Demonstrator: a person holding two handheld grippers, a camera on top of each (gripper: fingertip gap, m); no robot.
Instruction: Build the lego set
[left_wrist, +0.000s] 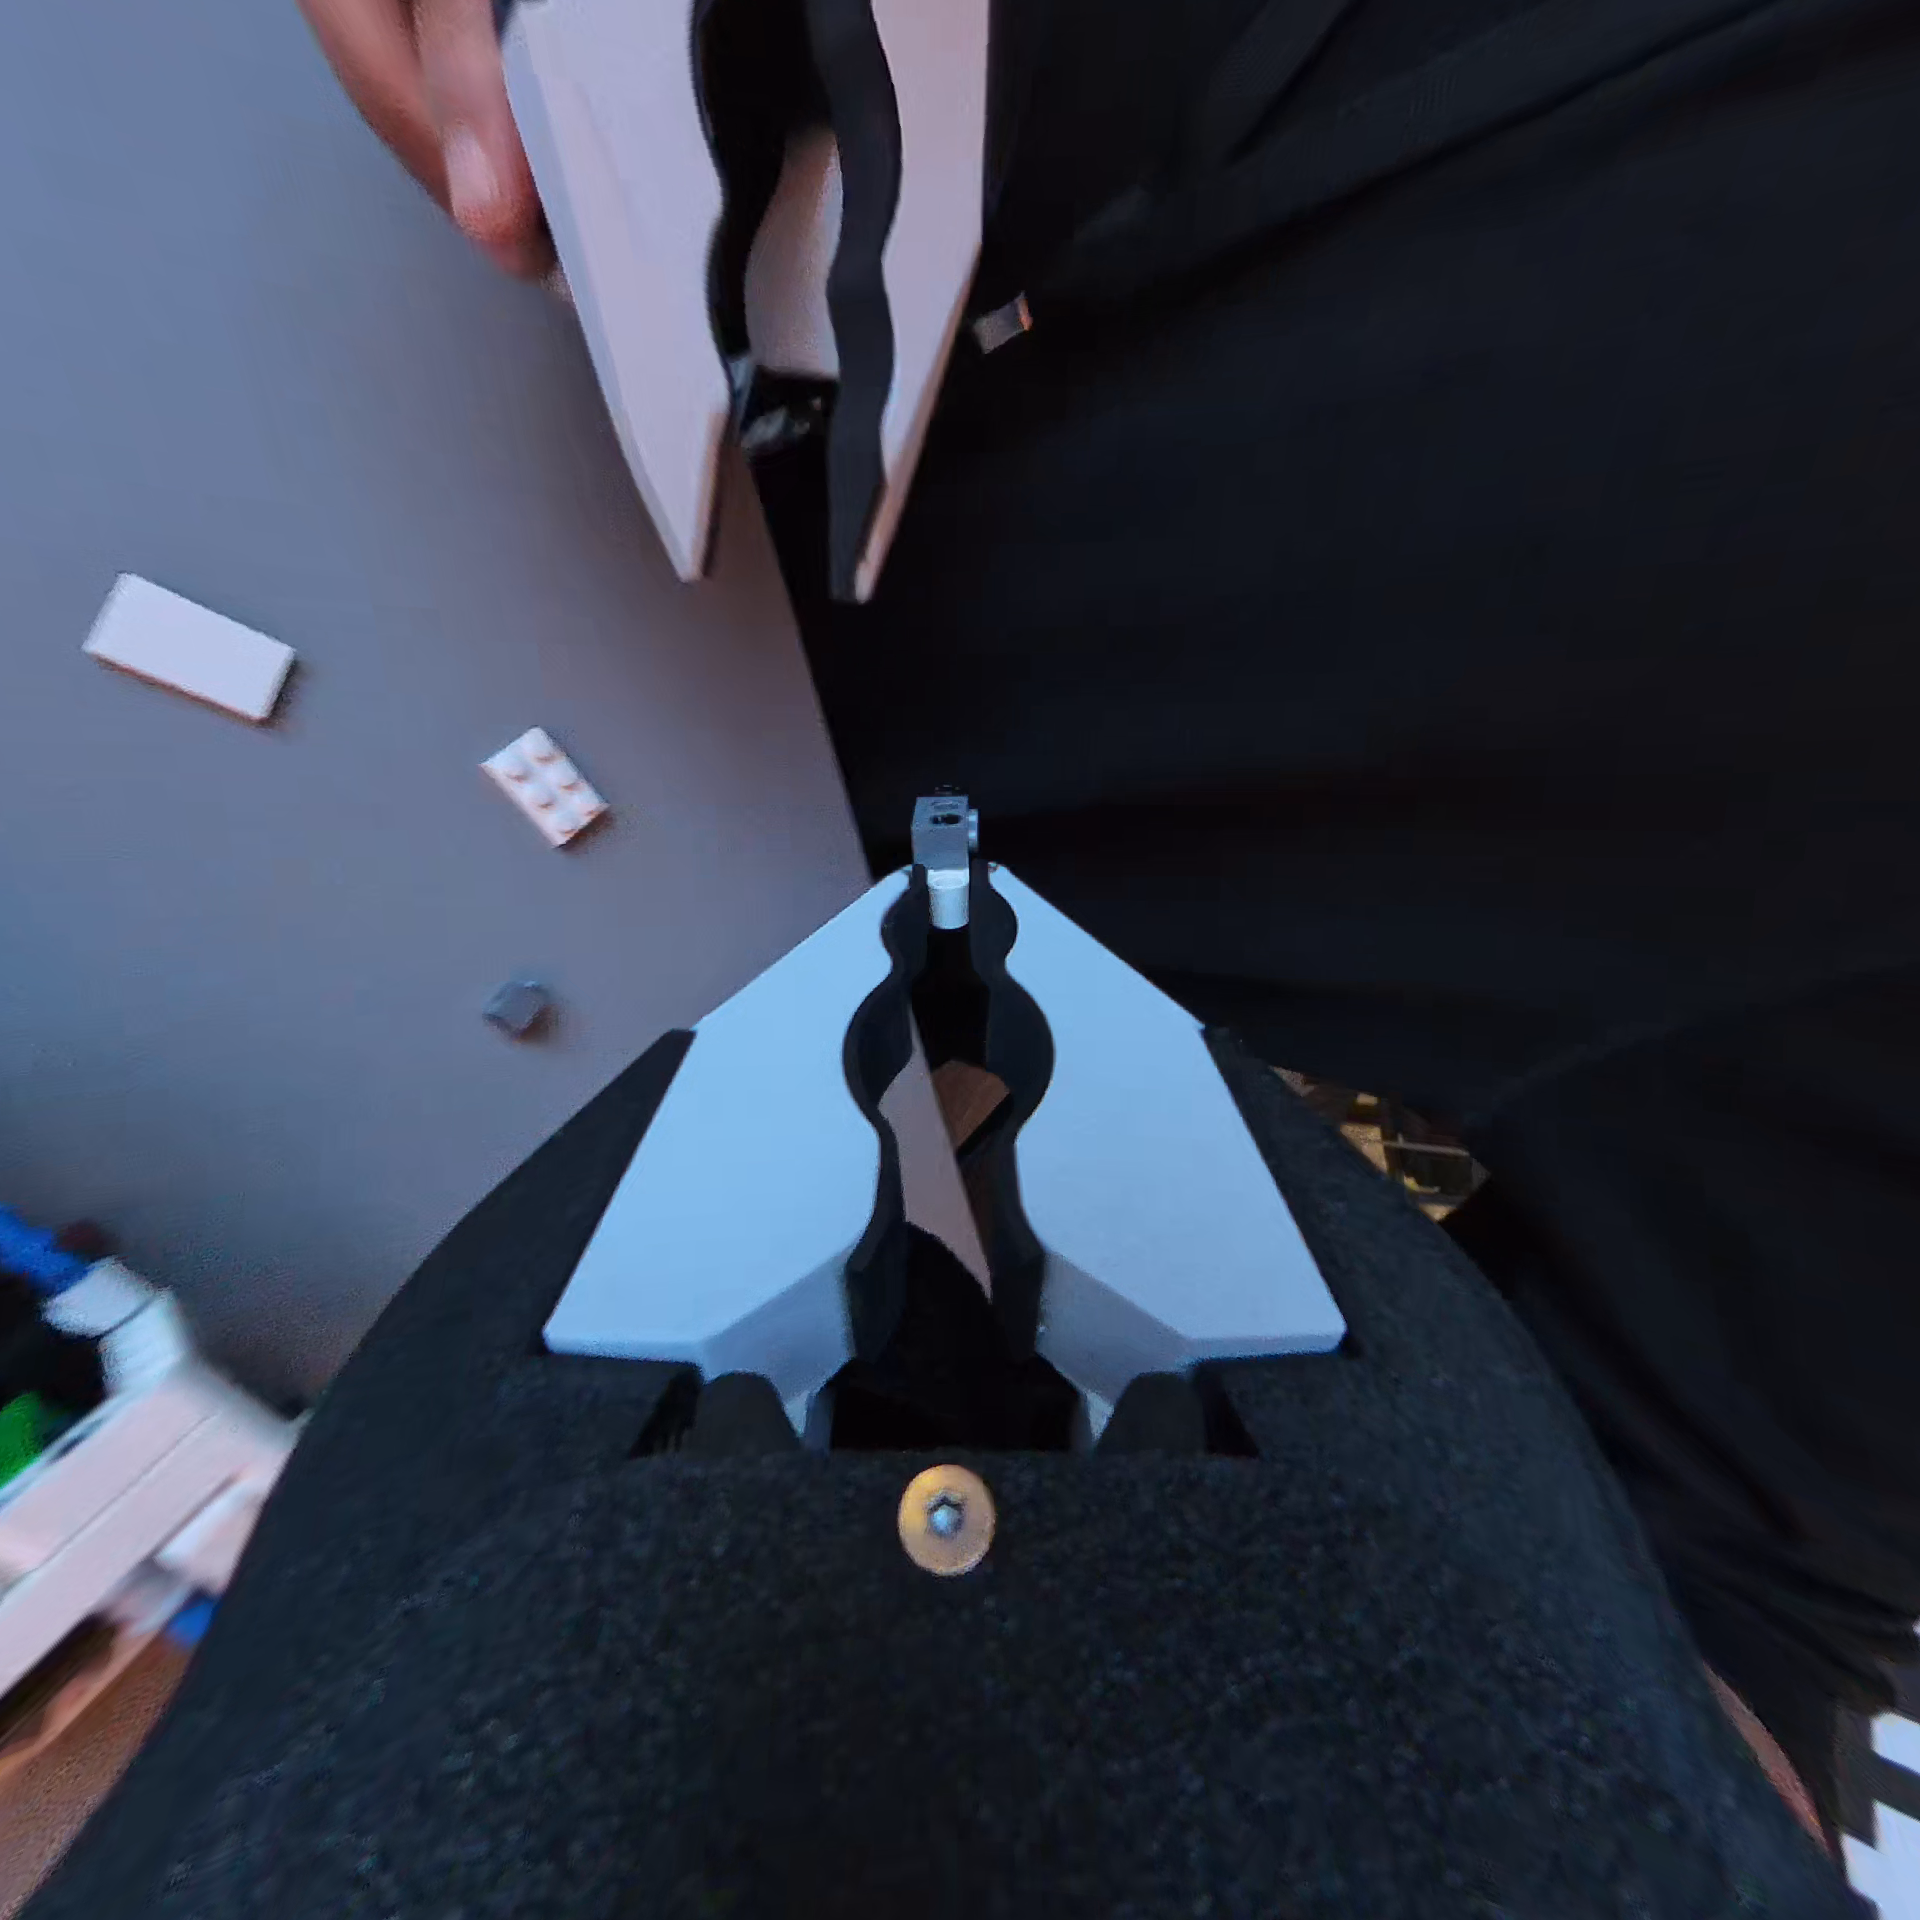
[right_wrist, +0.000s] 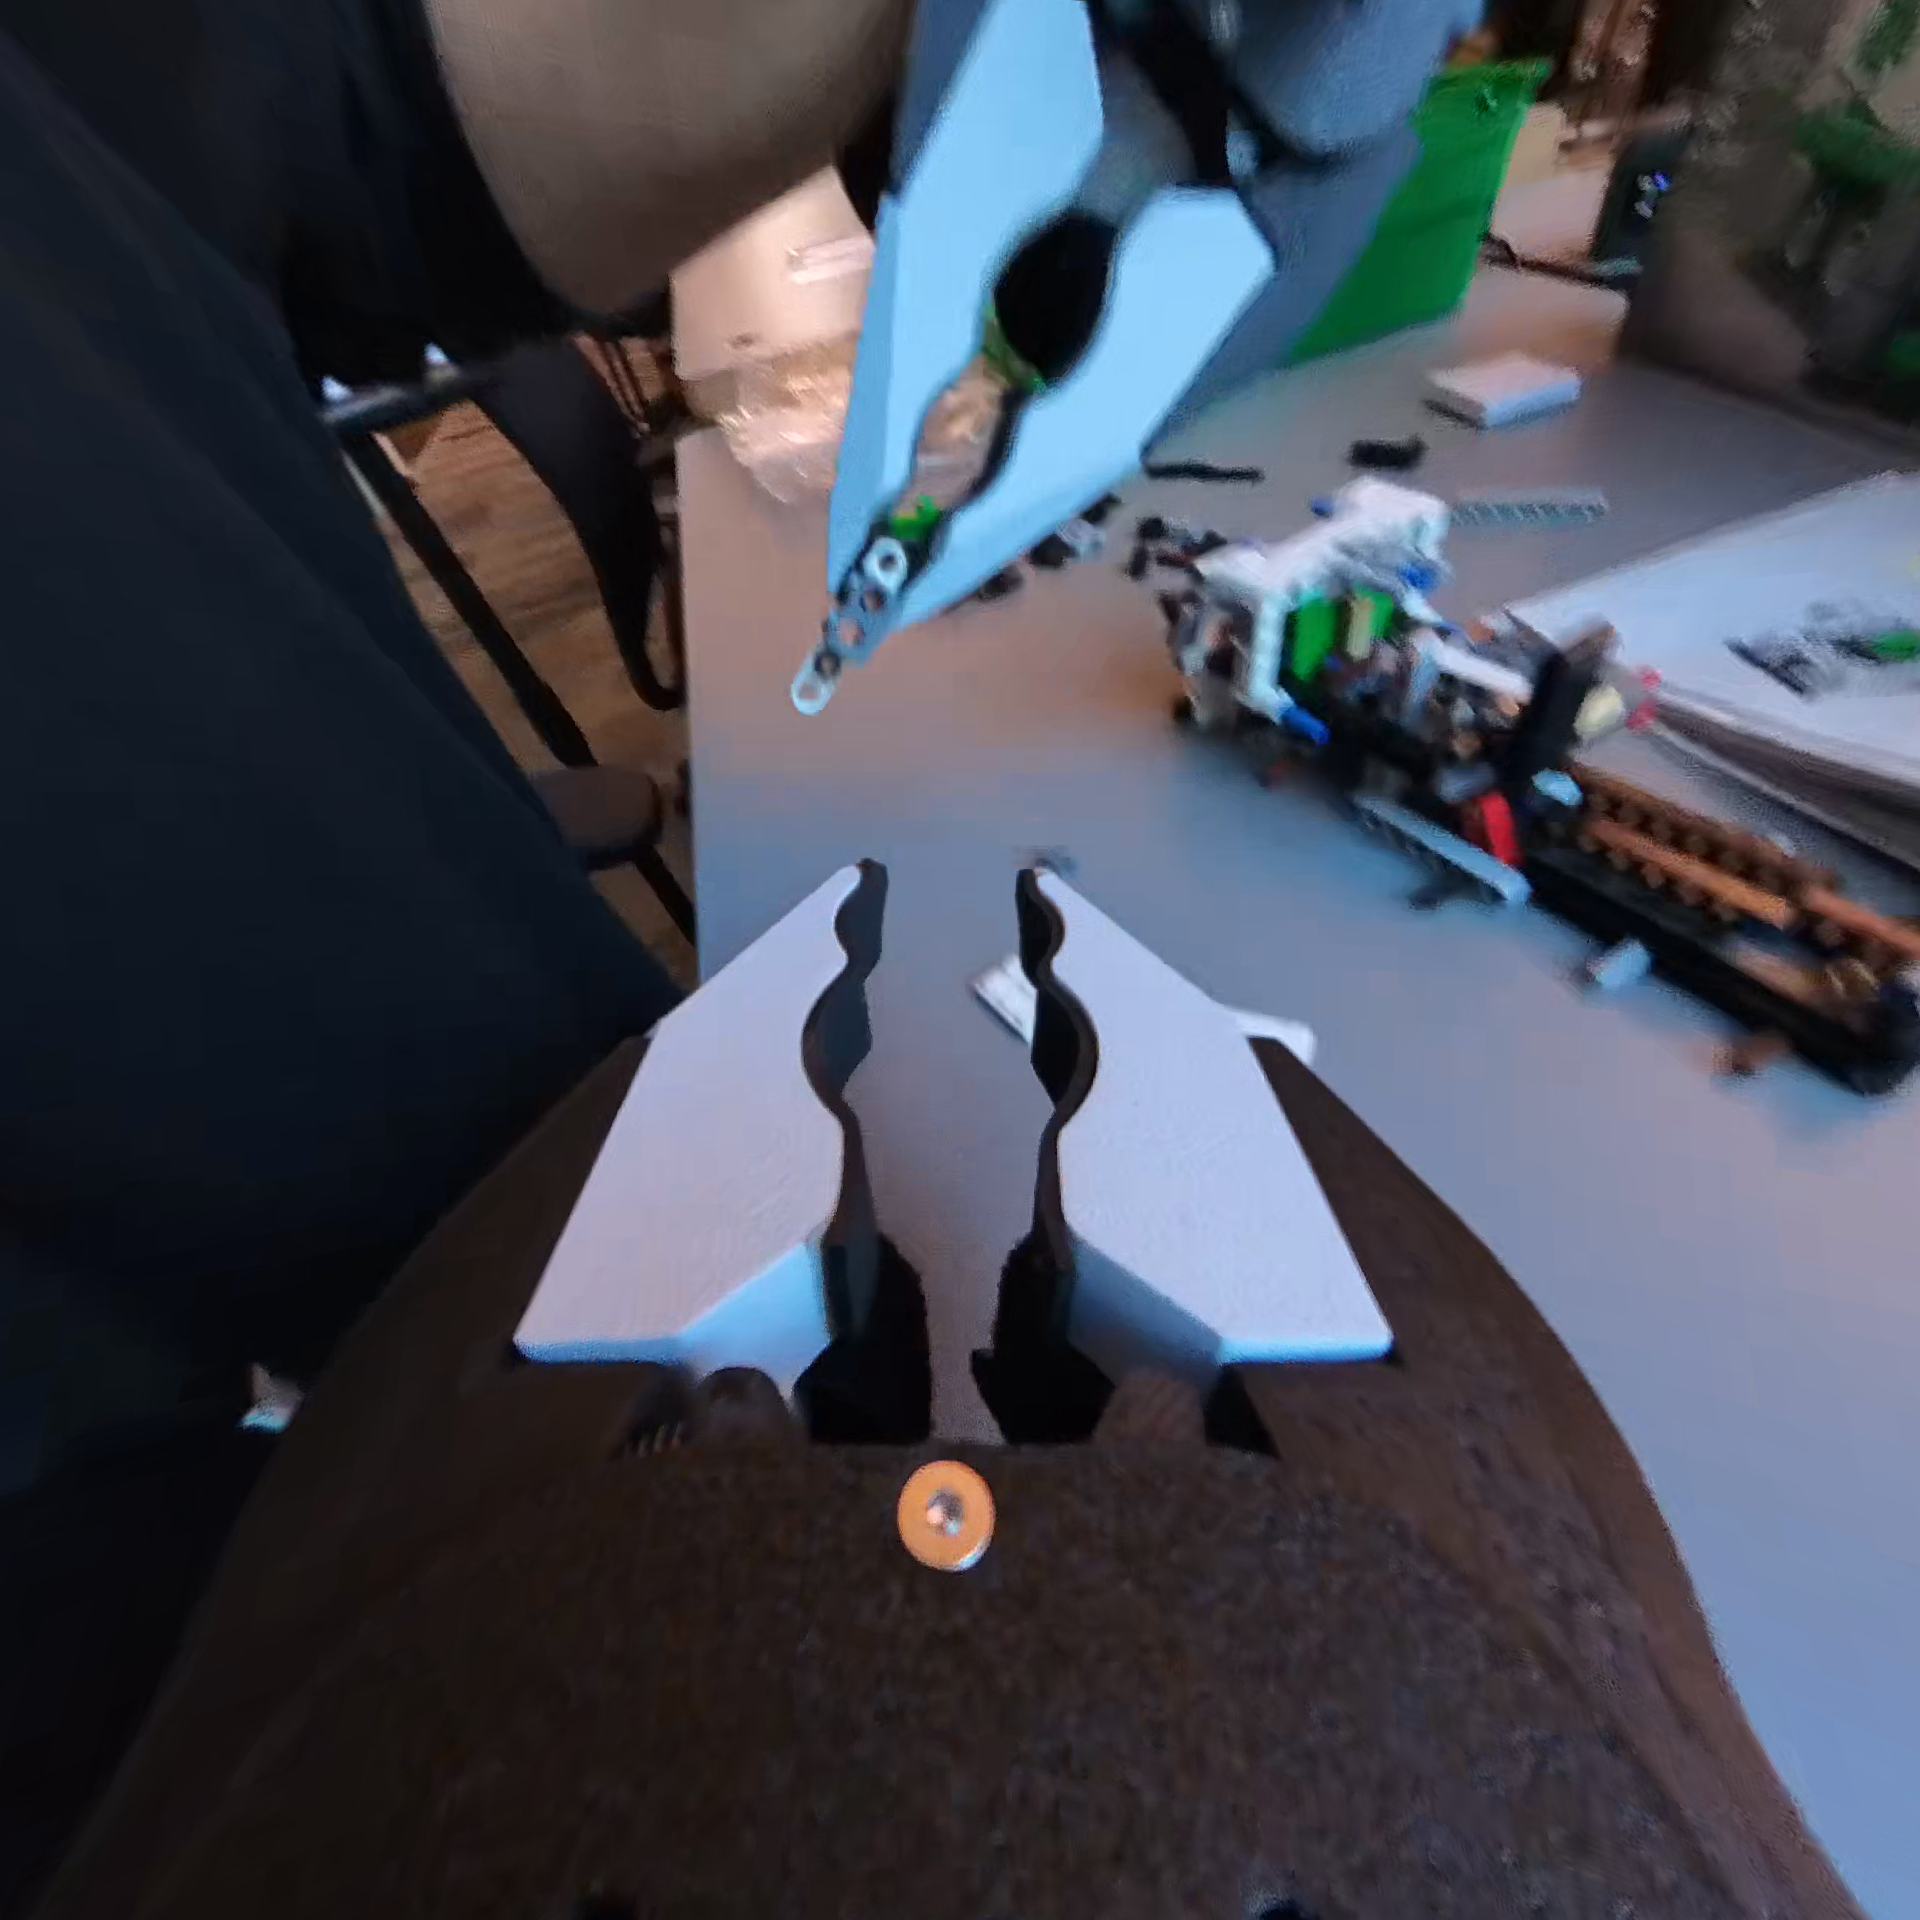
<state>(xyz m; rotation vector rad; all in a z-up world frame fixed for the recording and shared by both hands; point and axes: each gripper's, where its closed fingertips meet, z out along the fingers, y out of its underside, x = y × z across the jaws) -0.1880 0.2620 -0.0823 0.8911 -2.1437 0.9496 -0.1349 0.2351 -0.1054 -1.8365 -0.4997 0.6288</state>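
left claw (left_wrist: 943, 883) raised off the grey desk (left_wrist: 312, 468) at its near edge, clenched on a small grey holed lego beam (left_wrist: 943, 831) protruding past its tips, while right claw (right_wrist: 951, 883), released with jaws apart, hovers over the desk facing it, partly built lego model (right_wrist: 1455, 665) beyond.

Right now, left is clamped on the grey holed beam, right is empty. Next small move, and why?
Probably bring the right gripper, open and empty, up to the grey beam sticking out of the left gripper, which is shut on it above the table, to steady or regrip it.
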